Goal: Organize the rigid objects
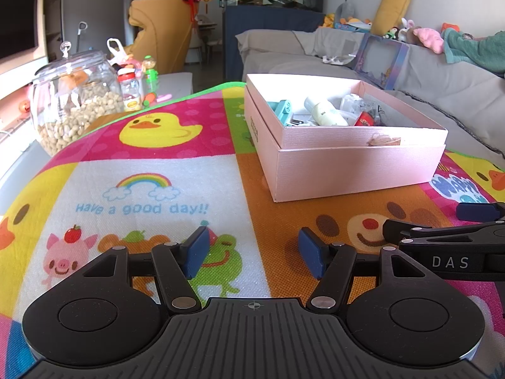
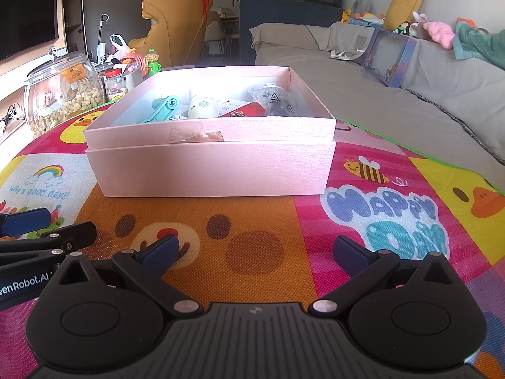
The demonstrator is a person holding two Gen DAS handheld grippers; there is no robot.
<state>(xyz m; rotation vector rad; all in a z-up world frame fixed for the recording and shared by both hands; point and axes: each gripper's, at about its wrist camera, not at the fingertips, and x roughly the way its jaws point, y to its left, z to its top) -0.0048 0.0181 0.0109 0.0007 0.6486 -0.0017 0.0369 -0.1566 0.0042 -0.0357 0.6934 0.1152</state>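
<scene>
Right wrist view: one pink box (image 2: 214, 170) mid-mat, holding a teal tool (image 2: 162, 107), cream bottle (image 2: 203, 105), dark packet (image 2: 277, 102). Cartoon play mat (image 2: 252, 252) beneath; peanut jar (image 2: 60, 94) off left edge, grey sofa (image 2: 410, 101) behind. Right gripper (image 2: 255, 252) and left gripper (image 1: 252, 252) both spread wide, empty.

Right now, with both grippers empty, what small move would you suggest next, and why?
Probably hold both back: the mat shows nothing loose to collect, and the items, such as the cream bottle, already lie in the pink box. The left gripper and right gripper rest open.
</scene>
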